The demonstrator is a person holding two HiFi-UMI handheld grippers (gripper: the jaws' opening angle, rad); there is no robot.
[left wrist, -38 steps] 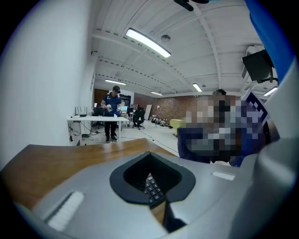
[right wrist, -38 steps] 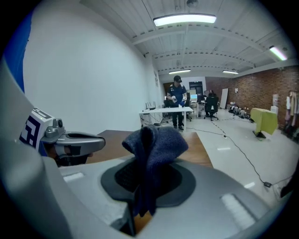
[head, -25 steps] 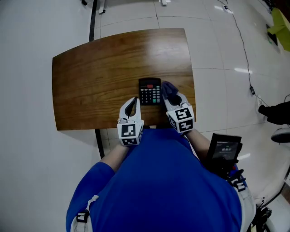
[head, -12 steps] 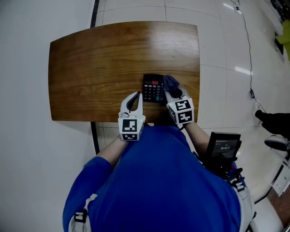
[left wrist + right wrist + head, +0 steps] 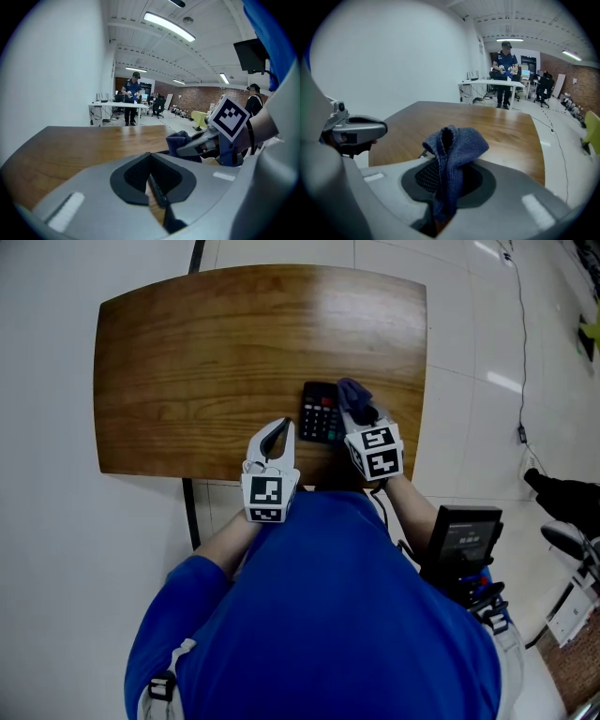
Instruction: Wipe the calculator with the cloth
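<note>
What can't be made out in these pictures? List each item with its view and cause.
Head view: key labels on the black calculator are too small to read. Whether the dark blue knitted cloth in the right gripper touches it is unclear.
Right gripper view: the bunched cloth and the jaws hide the calculator.
Head view: the brown wooden table has its near edge partly covered by the person's blue top.

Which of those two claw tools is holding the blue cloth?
The right gripper, beside the calculator: the cloth is pinched in its jaws. The left gripper is shut on nothing.
</note>
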